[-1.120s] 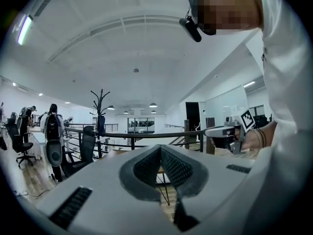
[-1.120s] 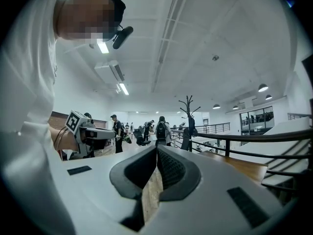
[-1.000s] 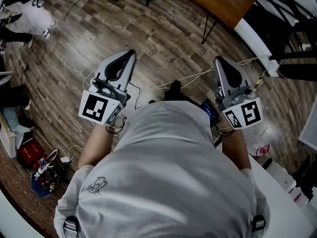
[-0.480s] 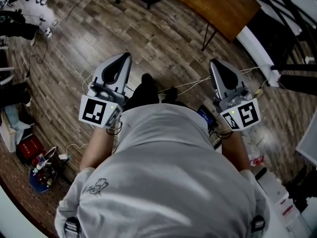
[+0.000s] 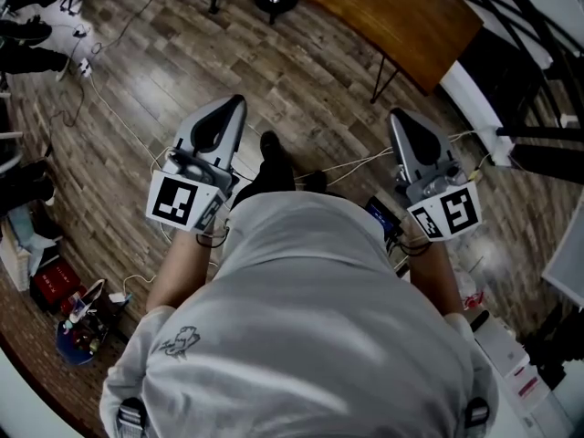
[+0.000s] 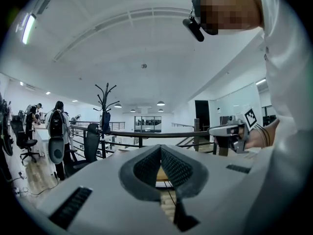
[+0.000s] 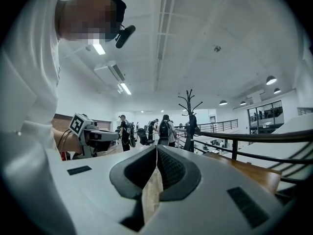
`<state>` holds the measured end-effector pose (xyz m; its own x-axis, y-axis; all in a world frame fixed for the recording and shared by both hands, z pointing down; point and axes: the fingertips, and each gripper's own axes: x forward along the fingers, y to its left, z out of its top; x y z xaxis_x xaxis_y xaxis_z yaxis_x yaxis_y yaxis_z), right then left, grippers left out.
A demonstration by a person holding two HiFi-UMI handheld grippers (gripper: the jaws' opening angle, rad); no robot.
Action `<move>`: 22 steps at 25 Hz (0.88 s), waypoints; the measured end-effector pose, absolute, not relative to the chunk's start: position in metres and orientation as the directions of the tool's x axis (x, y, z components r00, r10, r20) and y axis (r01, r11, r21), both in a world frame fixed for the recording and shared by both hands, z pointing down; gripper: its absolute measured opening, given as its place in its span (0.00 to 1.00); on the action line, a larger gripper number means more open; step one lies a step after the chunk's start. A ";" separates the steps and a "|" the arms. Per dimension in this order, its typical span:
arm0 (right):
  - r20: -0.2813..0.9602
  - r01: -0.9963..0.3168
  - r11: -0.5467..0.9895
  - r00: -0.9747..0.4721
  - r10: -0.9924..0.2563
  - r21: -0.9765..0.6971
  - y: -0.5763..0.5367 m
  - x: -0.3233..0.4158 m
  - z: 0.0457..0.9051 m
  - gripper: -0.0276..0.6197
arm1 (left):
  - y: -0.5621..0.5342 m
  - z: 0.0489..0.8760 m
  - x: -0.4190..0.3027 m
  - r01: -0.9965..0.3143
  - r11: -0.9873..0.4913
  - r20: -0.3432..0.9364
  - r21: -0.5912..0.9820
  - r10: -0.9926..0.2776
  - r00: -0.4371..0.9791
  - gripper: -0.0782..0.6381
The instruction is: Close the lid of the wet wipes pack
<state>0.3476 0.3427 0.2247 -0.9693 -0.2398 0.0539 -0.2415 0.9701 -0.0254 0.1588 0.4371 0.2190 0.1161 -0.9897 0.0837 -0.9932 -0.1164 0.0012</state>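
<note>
No wet wipes pack shows in any view, so I can't log where it lies from either gripper, its long axis, or which hand is nearer; my guess is it sits outside these frames. Counted: zero packs, one brown wooden surface (image 5: 392, 16), and two hand-held grippers, the left hand-held gripper (image 5: 235, 108) and the right hand-held gripper (image 5: 400, 117). Both have their jaws pinched fully together on nothing. Both are held level over the plank floor (image 5: 301, 71), noses toward that surface, with the right near it and the left well apart from it.
</note>
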 end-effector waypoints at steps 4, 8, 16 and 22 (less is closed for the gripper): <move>0.060 -0.245 0.969 -0.968 -0.243 -0.027 0.328 0.312 0.225 0.09 | 0.420 0.223 0.126 -0.991 -0.130 0.099 0.013 -0.986 0.131 0.13; 0.066 -0.257 0.966 -0.965 -0.254 -0.035 0.310 0.269 0.228 0.09 | 0.399 0.231 0.078 -0.991 -0.128 0.110 0.030 -0.985 0.130 0.13; 0.084 -0.278 0.960 -0.958 -0.274 -0.040 0.280 0.181 0.221 0.09 | 0.365 0.222 -0.005 -0.978 -0.206 0.087 0.035 -0.974 0.208 0.13; 0.064 -0.312 0.949 -0.949 -0.309 -0.040 0.267 0.142 0.212 0.09 | 0.349 0.215 -0.043 -0.968 -0.248 0.104 0.023 -0.963 0.249 0.13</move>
